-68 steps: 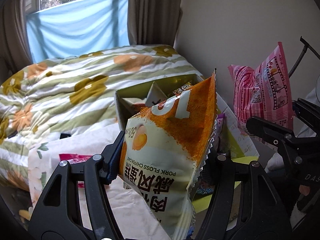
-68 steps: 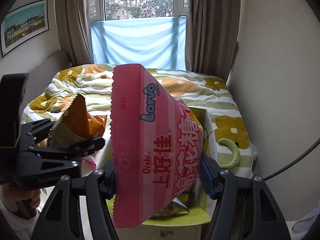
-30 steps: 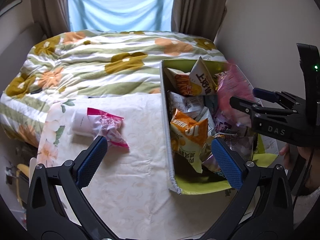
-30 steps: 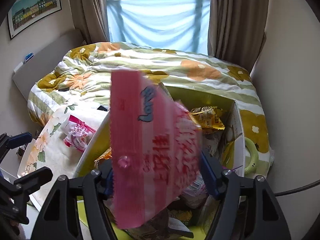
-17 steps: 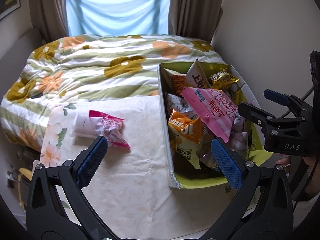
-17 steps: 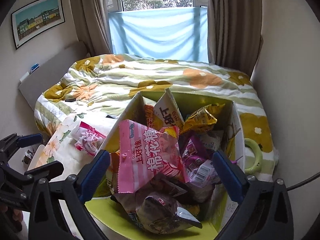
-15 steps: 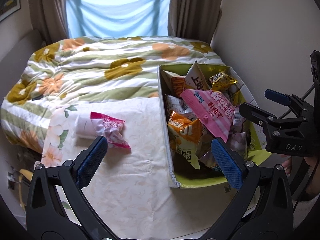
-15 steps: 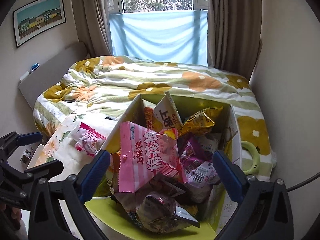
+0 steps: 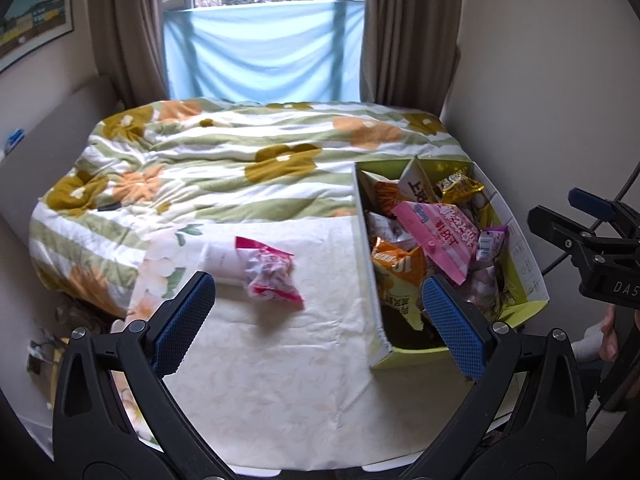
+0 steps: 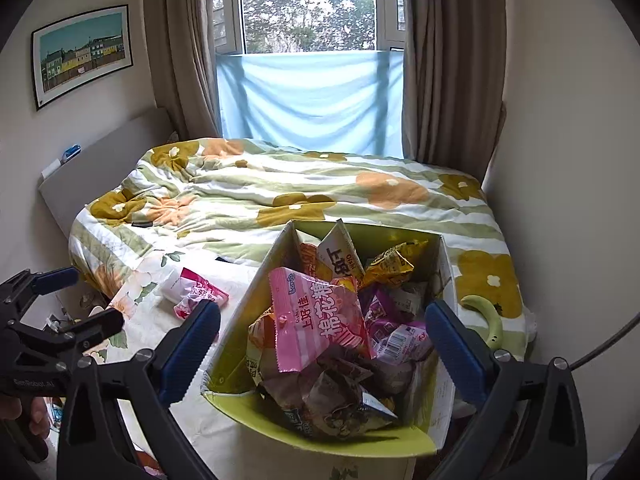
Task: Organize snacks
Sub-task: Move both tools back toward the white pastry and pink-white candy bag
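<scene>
A green box (image 9: pixel 365 240) (image 10: pixel 248 304) at the table's right side holds several snack bags. A pink Lavo bag (image 9: pixel 440 236) (image 10: pixel 312 316) lies on top, next to an orange pork floss bag (image 9: pixel 396 268). One pink-and-white snack bag (image 9: pixel 268 272) (image 10: pixel 196 292) lies on the table left of the box. My left gripper (image 9: pixel 320 320) is open and empty above the table's front. My right gripper (image 10: pixel 324 344) is open and empty above the box's front. Each gripper shows at the side of the other's view.
The table has a cream floral cloth (image 9: pixel 272 360). Behind it is a bed with a flowered quilt (image 9: pixel 224 168). A white roll (image 9: pixel 220 260) lies against the loose bag. A green curved object (image 10: pixel 488 316) lies on the bed right of the box. A wall stands close on the right.
Both grippers let go of their bags, the orange one first and then the pink one, and both bags now lie in the box. Both grippers have since drawn back and up.
</scene>
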A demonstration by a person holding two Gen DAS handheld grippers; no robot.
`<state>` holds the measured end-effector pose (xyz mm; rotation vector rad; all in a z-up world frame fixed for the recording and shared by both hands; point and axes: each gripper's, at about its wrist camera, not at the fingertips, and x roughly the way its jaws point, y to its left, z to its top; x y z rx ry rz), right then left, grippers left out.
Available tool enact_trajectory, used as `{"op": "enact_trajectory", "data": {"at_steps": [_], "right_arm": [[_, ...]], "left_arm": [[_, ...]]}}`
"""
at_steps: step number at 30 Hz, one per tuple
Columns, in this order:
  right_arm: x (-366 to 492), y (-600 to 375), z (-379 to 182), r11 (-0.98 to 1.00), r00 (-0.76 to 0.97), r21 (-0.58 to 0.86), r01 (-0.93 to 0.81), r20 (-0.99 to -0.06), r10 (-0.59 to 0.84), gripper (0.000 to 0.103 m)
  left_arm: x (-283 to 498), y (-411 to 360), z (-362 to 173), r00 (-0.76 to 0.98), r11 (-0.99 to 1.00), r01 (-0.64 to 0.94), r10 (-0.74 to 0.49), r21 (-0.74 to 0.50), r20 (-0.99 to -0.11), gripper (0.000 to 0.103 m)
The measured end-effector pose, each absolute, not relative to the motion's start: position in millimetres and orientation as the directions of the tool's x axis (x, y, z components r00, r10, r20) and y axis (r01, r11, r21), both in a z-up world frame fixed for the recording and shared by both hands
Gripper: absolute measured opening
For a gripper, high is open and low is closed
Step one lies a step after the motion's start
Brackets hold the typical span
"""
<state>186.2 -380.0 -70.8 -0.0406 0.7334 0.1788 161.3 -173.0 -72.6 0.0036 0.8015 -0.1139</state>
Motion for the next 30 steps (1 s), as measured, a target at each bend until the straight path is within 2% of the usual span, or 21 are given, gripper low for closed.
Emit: {"op": "enact_trajectory", "data": {"at_steps": [7, 15, 30], "right_arm": [[163, -373, -70, 0.991, 0.726, 0.081, -0.103, -0.675, 0.13, 0.102], [150, -335, -75, 0.99, 0.739, 0.127, -0.056, -0.662, 0.127, 0.102], [199, -212, -116, 0.98, 0.697, 0.189, -0.062, -0.694, 0.179, 0.102]], "left_arm": [[146, -135, -76, 0.718, 0.997, 0.075, -0.071, -0.024, -0.693, 0.103], [161, -68, -93, 0.68, 0.994, 0.097, -0.098, -0.044, -0.726, 0.103], [247, 29, -148, 0.561, 0.956, 0.29, -0.212, -0.05, -0.801, 0.103]]}}
